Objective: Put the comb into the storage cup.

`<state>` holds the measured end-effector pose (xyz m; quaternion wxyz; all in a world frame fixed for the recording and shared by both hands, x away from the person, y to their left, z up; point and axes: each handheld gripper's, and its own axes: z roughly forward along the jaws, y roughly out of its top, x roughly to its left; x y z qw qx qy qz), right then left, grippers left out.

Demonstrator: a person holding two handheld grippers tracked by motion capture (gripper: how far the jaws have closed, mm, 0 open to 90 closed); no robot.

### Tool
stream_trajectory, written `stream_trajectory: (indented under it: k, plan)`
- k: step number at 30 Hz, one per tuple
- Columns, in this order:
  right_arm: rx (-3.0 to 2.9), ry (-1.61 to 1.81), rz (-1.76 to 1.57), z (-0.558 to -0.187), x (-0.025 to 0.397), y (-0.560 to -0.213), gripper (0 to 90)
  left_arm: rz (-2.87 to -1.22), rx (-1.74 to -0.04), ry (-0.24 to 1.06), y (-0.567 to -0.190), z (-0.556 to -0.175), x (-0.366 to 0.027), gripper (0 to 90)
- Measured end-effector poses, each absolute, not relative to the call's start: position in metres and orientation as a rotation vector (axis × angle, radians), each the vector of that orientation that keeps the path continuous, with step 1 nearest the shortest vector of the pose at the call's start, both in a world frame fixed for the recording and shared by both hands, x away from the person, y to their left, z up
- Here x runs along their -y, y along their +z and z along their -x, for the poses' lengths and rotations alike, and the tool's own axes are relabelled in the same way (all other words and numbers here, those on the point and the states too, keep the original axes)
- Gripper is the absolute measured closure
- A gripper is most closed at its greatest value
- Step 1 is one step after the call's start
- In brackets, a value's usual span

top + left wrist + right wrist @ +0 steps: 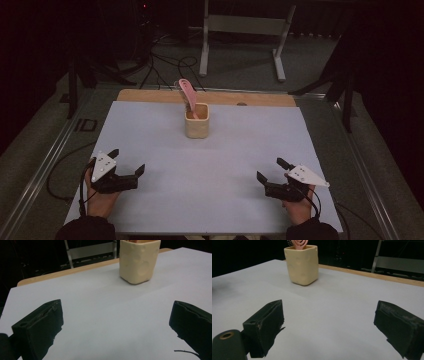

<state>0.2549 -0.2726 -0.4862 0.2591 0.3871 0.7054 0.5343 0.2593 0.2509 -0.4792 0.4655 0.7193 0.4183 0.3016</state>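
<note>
Darkness swallows the upper part of the high view, where just a pale metal frame (245, 30) and loose cables on the floor can be made out. One cream cup (197, 120) stands at upper centre of the white counter (210, 200), holding one pink utensil (189, 95) whose lower end is hidden inside; in the left gripper view the cup's (139, 261) rim is cut off by the top edge. Two grippers show, one per hand. The left gripper (128, 162) sits at lower left, jaws spread wide with nothing between them, pointing up and rightwards. The right gripper (271, 170) sits at lower right, jaws likewise spread and empty, pointing up and leftwards. Both are well apart from the cup
</note>
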Motion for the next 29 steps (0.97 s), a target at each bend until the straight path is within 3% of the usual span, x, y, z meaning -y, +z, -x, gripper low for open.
stream_trajectory:
  k: [29]
  plan:
    - [-1.917, 1.446, -1.061, -0.255, 0.283, -0.492, 8.8, -1.734, -1.016, 0.744, -0.488, -0.247, -0.255, 0.0]
